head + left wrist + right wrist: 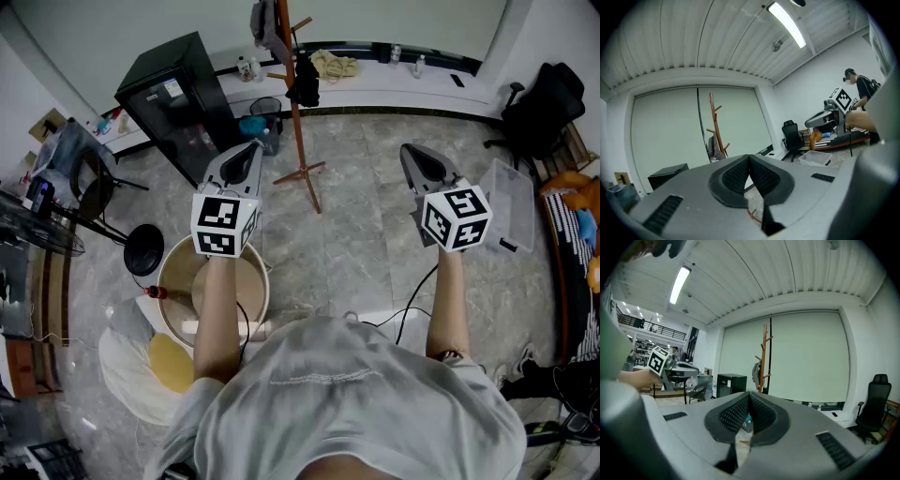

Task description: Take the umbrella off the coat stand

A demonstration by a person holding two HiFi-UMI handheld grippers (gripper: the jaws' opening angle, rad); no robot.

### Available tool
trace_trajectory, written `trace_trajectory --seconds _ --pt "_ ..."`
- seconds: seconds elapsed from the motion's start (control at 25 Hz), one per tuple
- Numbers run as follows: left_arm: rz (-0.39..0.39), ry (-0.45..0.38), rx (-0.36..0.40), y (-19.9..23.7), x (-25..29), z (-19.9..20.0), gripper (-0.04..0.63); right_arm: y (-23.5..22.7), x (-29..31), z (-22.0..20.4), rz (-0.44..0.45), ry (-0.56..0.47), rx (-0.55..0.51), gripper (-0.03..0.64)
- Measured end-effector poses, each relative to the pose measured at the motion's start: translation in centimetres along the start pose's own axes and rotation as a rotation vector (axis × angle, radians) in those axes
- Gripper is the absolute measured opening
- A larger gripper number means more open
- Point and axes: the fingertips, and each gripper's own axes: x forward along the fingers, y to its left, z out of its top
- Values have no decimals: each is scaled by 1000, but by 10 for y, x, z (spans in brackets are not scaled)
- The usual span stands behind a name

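Note:
The wooden coat stand (296, 105) rises from the stone floor ahead of me, between my two grippers. A grey bundle (267, 28) hangs near its top and a black item (304, 84) lower down; which one is the umbrella I cannot tell. My left gripper (251, 148) is shut and empty, held short of the stand on its left. My right gripper (412, 152) is also shut and empty, off to the stand's right. The left gripper view shows the stand (716, 126) far beyond the closed jaws (749, 157). The right gripper view shows the stand (763, 357) beyond the closed jaws (749, 394).
A black cabinet (174, 94) and a small bin (266, 112) stand left of the coat stand. A round wooden tub (212, 281) sits below my left arm beside a fan's black base (143, 249). A clear plastic box (512, 202) and an office chair (541, 108) are at the right.

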Motion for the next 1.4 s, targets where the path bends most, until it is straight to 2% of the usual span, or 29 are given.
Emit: trace_trajectory --seconds 0.36,0.52,0.84,1.08,1.4 --pt "16 25 -12 -26 28 -2 15 -40 -2 -18 6 -4 -16 21" --pt "48 49 -54 -38 42 -9 15 -64 -1 -28 53 -15 33 21" --pt "81 86 -53 -43 87 -17 15 -120 26 -47 73 11 55 21" --pt "88 85 -47 -10 145 -25 15 -152 91 -38 68 20 28 23" --pt "155 86 -89 86 247 -50 15 -196 223 -18 116 23 10 26"
